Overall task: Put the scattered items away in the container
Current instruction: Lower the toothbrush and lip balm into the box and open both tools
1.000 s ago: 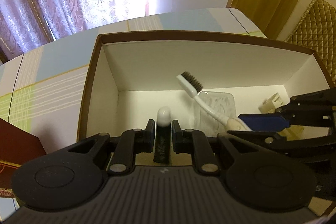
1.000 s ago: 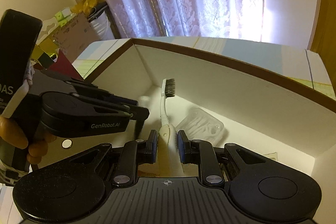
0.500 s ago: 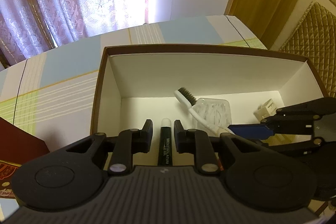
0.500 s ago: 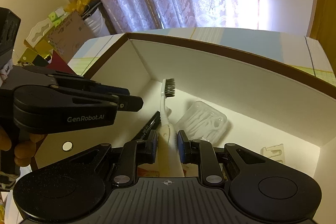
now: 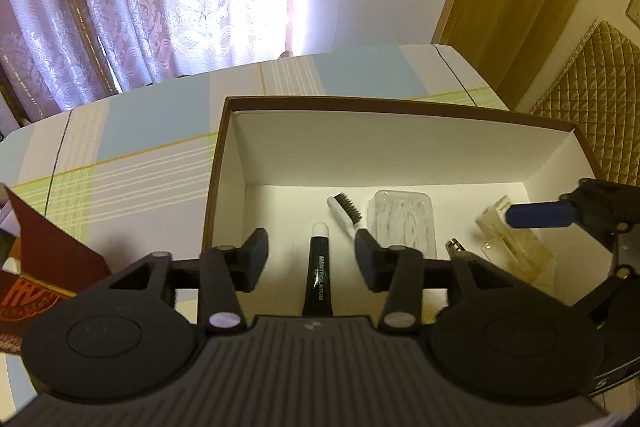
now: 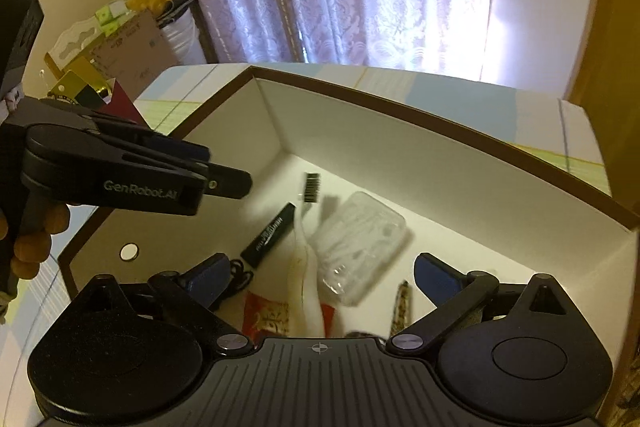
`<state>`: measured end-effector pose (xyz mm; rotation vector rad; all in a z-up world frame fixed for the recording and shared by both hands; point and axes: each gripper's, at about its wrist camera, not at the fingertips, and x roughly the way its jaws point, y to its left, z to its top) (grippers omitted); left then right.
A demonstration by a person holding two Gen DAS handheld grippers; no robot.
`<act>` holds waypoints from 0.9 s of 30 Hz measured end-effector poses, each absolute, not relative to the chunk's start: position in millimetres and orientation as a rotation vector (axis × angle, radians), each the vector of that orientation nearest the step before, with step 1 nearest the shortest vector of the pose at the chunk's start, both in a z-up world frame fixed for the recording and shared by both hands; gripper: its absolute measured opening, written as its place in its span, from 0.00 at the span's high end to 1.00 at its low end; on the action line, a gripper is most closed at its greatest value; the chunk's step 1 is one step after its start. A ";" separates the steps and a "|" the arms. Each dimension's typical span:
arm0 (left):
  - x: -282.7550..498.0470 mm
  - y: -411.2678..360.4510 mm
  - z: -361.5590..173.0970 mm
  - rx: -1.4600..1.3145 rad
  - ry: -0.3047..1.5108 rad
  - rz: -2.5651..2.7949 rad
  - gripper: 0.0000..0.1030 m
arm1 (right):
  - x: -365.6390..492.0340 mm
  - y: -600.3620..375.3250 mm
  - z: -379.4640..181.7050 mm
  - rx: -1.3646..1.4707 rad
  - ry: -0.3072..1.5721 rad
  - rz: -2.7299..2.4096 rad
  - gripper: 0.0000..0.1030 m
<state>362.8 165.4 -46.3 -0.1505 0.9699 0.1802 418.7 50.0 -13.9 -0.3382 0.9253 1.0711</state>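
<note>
The white box with a brown rim (image 5: 360, 105) holds a dark green tube (image 5: 319, 267), a white toothbrush (image 5: 345, 211) and a clear plastic case (image 5: 402, 223). My left gripper (image 5: 311, 255) hangs open above the tube, holding nothing. My right gripper (image 6: 320, 273) is open too, over the toothbrush (image 6: 306, 255), which lies on the box floor beside the tube (image 6: 272, 233) and the case (image 6: 360, 243). In the right wrist view the left gripper (image 6: 216, 167) hovers over the box's left wall.
Also in the box are a red packet (image 6: 266, 315), a black hair tie (image 6: 240, 273), a patterned slim item (image 6: 402, 307) and a clear plastic piece (image 5: 516, 243). A dark red carton (image 5: 44, 259) stands left of the box on the checked tablecloth (image 5: 132, 155). Curtains hang behind.
Both grippers have opened and pulled back and up. The left let go of the tube, the right let go of the toothbrush; both items now lie on the box floor.
</note>
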 end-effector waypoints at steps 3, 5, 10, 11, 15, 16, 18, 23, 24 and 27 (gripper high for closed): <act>356.2 161.5 -42.7 -0.151 0.971 0.179 0.50 | 416.1 42.3 -9.1 -0.321 0.928 1.040 0.00; 351.2 157.0 -40.3 -0.152 0.971 0.174 0.44 | 413.2 37.9 -5.0 -0.318 0.920 1.022 0.00; 334.6 145.5 -32.2 -0.148 0.960 0.179 0.33 | 401.9 22.3 3.2 -0.316 0.906 0.968 0.00; 331.7 143.5 -30.2 -0.152 0.958 0.178 0.31 | 399.3 20.5 4.3 -0.316 0.902 0.955 0.00; 317.0 136.6 -21.5 -0.153 0.938 0.189 0.24 | 389.3 6.6 9.1 -0.285 0.877 0.887 0.00; 312.6 134.9 -18.5 -0.150 0.931 0.194 0.24 | 386.1 4.4 10.1 -0.278 0.874 0.872 0.00; 305.7 132.5 -13.3 -0.147 0.923 0.204 0.20 | 377.7 -1.7 13.3 -0.269 0.862 0.848 0.00; 285.5 126.2 1.8 -0.143 0.889 0.220 0.17 | 359.6 -14.2 23.4 -0.258 0.832 0.803 0.00; 281.3 124.3 4.4 -0.140 0.884 0.224 0.14 | 356.6 -16.9 25.2 -0.255 0.827 0.794 0.00; 269.0 117.9 11.5 -0.129 0.865 0.225 0.13 | 347.5 -25.3 30.2 -0.238 0.822 0.774 0.00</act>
